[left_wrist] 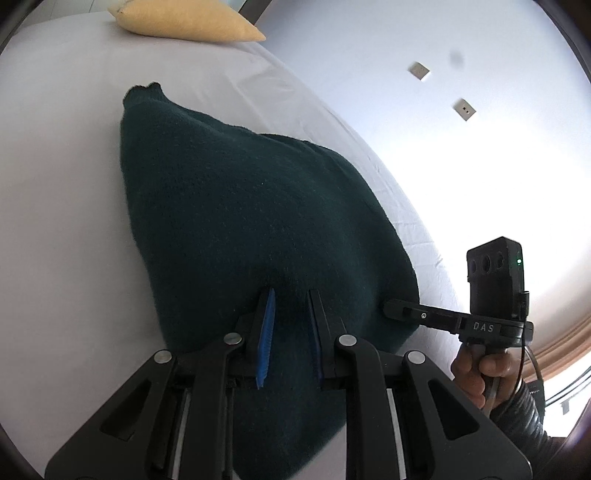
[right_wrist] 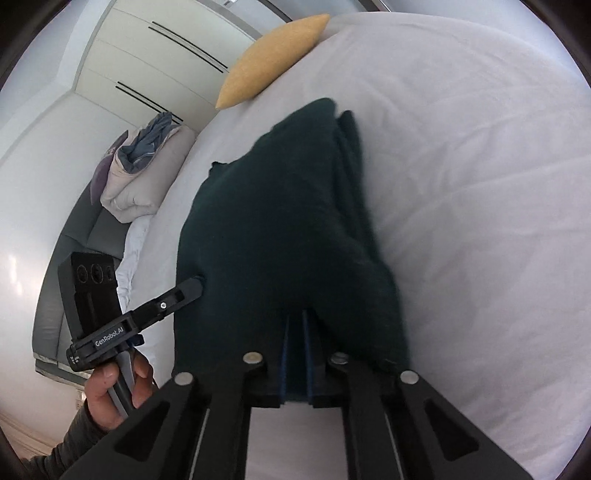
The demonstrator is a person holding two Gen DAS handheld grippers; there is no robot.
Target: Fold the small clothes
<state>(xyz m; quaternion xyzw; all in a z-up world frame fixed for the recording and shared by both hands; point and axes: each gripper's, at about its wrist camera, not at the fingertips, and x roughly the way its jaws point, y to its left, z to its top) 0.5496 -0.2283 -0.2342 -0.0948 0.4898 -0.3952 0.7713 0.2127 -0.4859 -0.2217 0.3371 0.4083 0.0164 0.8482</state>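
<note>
**Sweater held up off a white bed by both grippers**

Sweater (left_wrist: 229, 206), dark green knit, hangs and drapes over a bed (left_wrist: 55, 184) covered with a smooth white sheet. A yellow pillow (left_wrist: 188, 20) lies at the far end of the bed. In the right wrist view, white wardrobe doors (right_wrist: 147, 48) with dark slot handles stand beyond the bed, and a bundle of pale bedding (right_wrist: 144, 173) with a blue-grey cloth on top sits on a grey bench beside it. In the left wrist view, a white wall behind the bed carries two small square plates (left_wrist: 463, 108), and bright light washes out the right side.

The sweater's near edge is raised at both grippers, while its far part trails down onto the sheet toward the pillow. In the right wrist view the cloth shows several lengthwise folds along its right side.

The left gripper (left_wrist: 291, 295) has its blue-padded fingers partly apart, with the knit bunched between them; the cloth runs down past the fingers on both sides. Whether the pads truly pinch it cannot be told from its own view, but in the right wrist view its tip is buried in the sweater's edge.

The right gripper (right_wrist: 295, 314) has its fingers nearly together, with a fold of the sweater gripped between the blue pads. In the left wrist view its tip meets the sweater's right edge, and a hand (left_wrist: 476, 373) holds its handle.
</note>
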